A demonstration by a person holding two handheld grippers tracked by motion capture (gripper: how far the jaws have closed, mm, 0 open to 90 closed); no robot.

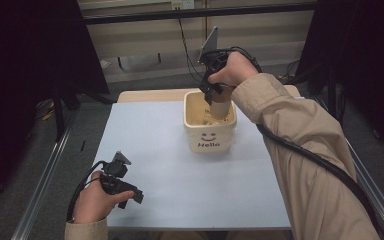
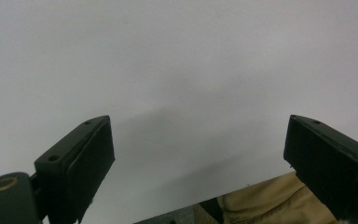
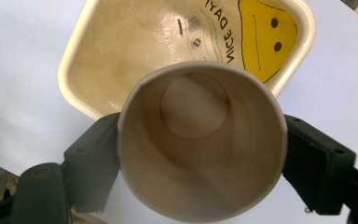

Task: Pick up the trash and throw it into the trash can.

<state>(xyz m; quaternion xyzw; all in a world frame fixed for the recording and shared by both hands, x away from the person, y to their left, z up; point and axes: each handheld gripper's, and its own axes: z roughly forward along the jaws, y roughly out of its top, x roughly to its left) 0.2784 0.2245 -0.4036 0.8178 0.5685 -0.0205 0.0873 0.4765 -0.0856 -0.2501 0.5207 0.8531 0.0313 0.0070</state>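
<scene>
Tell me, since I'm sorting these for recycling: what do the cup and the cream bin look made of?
The cup looks like matte paper: thin rolled rim, dull tan inside, though a lining can't be ruled out. The bin looks like glossy moulded plastic: thick rounded rim, shiny walls, with a printed yellow smiley inside.

A lab-like recording bay: metal frame rails (image 1: 40, 185), dark curtains (image 1: 25, 75), loose cables (image 1: 185, 45) behind the table (image 1: 180, 185)
</scene>
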